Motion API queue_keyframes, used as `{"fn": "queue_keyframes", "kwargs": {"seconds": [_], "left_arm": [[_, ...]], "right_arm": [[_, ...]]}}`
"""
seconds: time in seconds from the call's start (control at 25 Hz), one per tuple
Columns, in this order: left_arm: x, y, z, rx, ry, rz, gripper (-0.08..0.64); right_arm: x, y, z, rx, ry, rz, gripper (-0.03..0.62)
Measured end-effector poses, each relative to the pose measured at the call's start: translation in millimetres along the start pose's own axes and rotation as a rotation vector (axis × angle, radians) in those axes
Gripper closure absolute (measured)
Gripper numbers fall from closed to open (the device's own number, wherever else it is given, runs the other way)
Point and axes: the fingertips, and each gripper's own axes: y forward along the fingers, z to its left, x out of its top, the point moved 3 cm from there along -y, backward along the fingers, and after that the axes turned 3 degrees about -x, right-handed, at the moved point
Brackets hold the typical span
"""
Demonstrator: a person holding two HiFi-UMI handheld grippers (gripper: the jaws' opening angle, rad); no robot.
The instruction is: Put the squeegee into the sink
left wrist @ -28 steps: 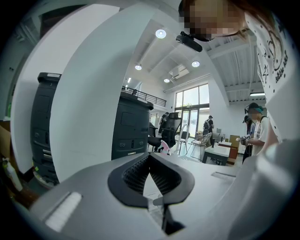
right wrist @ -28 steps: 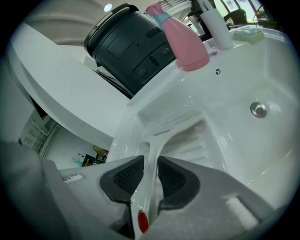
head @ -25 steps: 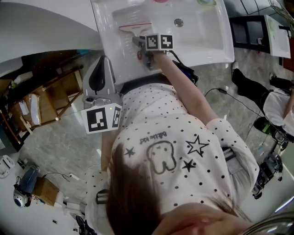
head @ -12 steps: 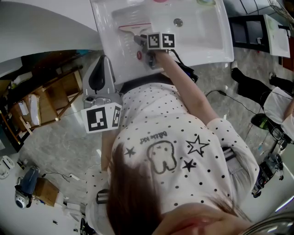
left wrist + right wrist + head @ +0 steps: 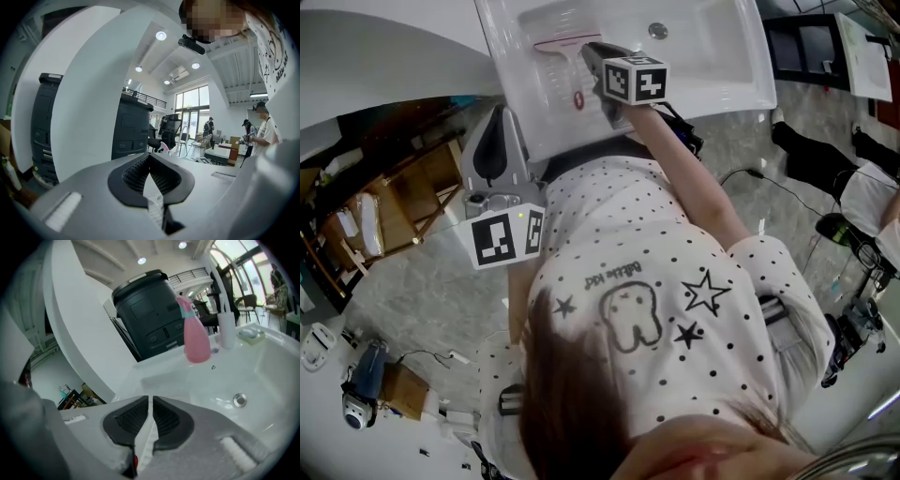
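head view: hand-held gripper closing, empty

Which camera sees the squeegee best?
The head view: the squeegee lies in the sink, blade and handle both visible from above. The right gripper view catches only a white sliver with a red spot at the bottom. The left gripper view shows none of it.
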Motion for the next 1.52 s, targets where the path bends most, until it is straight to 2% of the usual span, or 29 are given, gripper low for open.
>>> {"fn": "queue_keyframes", "kwargs": {"seconds": [0.08,0.4,0.76,0.88,1.0,1.2,1.52], "left_arm": [[0,0,-2,-0.003,-0.001,-0.003,0.565],[3,1,-8,-0.018,-0.002,-0.02,0.565],[9,5,-7,-0.024,0.01,-0.042,0.565],[11,6,-10,-0.032,0.012,-0.044,0.565],[10,5,-14,-0.046,0.014,-0.044,0.565],[5,3,-22,-0.08,-0.007,-0.044,0.565],[-3,3,-45,-0.157,-0.019,-0.032,0.565]], "right_arm": [[14,-12,5,0.001,-0.049,-0.056,0.595],[75,-79,30,0.084,-0.165,-0.248,0.597],[115,-174,53,0.096,-0.321,-0.427,0.598],[115,-199,58,0.08,-0.387,-0.465,0.598],[105,-216,60,0.084,-0.391,-0.485,0.598],[78,-227,70,0.099,-0.433,-0.46,0.598],[44,-226,96,0.181,-0.4,-0.404,0.598]]}}
